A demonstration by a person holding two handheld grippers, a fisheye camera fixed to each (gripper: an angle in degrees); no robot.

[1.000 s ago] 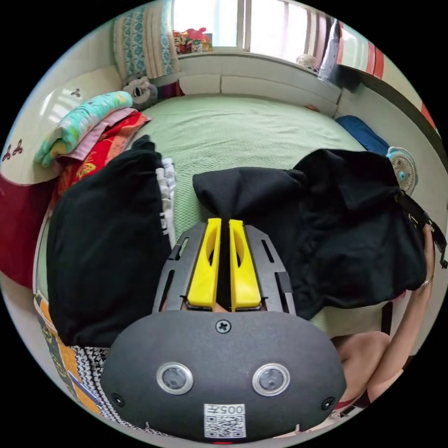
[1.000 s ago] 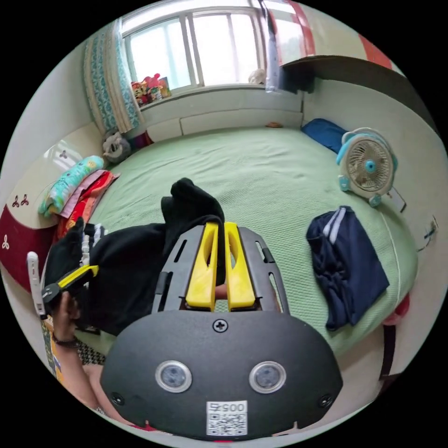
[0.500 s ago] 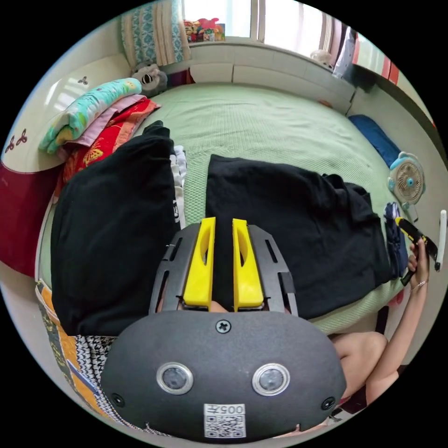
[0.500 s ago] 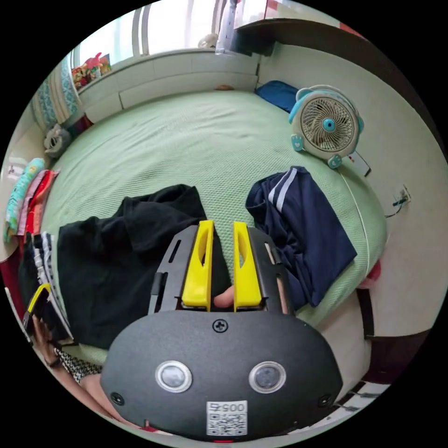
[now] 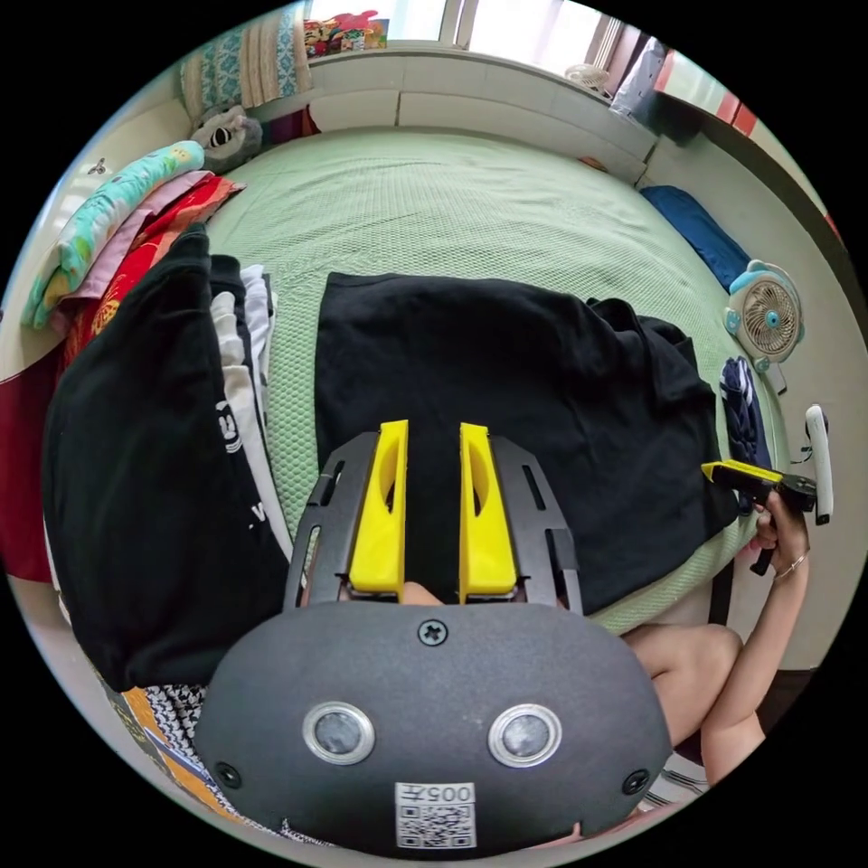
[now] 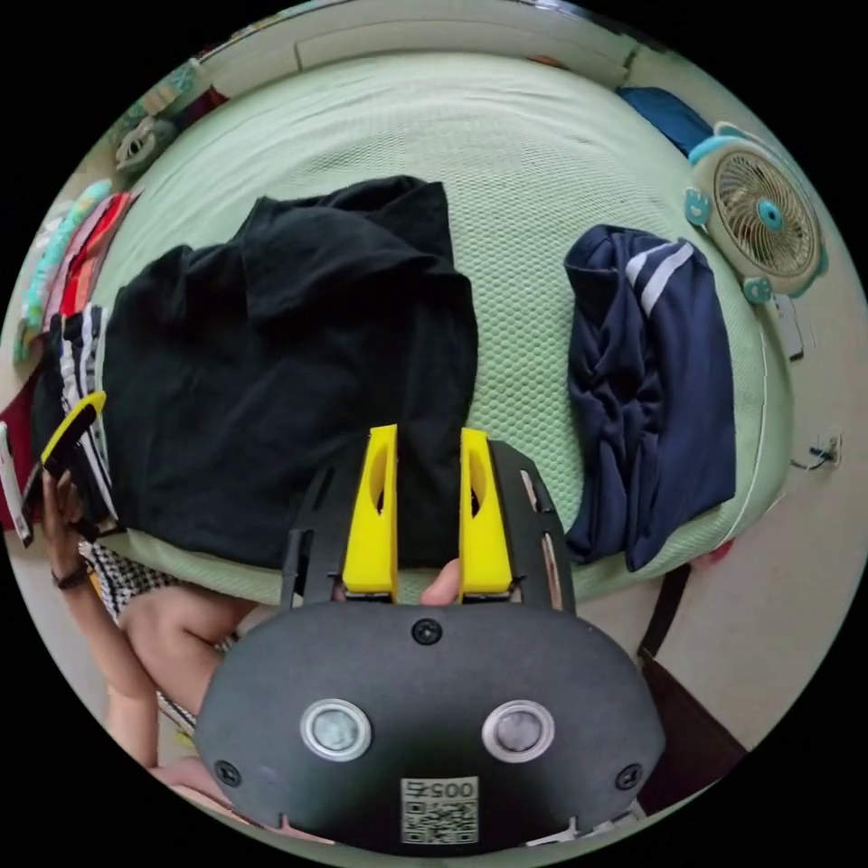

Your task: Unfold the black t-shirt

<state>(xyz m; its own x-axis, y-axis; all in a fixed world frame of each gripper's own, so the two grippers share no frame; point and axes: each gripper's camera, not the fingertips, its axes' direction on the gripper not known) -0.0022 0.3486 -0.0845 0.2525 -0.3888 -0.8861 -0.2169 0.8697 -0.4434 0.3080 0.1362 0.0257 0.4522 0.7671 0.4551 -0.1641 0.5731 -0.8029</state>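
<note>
On the green bed (image 5: pixel 470 199) our black t-shirt (image 5: pixel 506 398) lies spread, far sleeve still bunched. Both our left tool (image 5: pixel 432 506) and right tool (image 6: pixel 425 506) stand slightly parted, gripping nothing; careless re-gripping could drag it crooked.

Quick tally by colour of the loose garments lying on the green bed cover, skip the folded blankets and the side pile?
Black: 1, the black t-shirt spread flat in front of both grippers.
Navy: 1, the striped navy garment crumpled near the fan.
Total: 2
</note>
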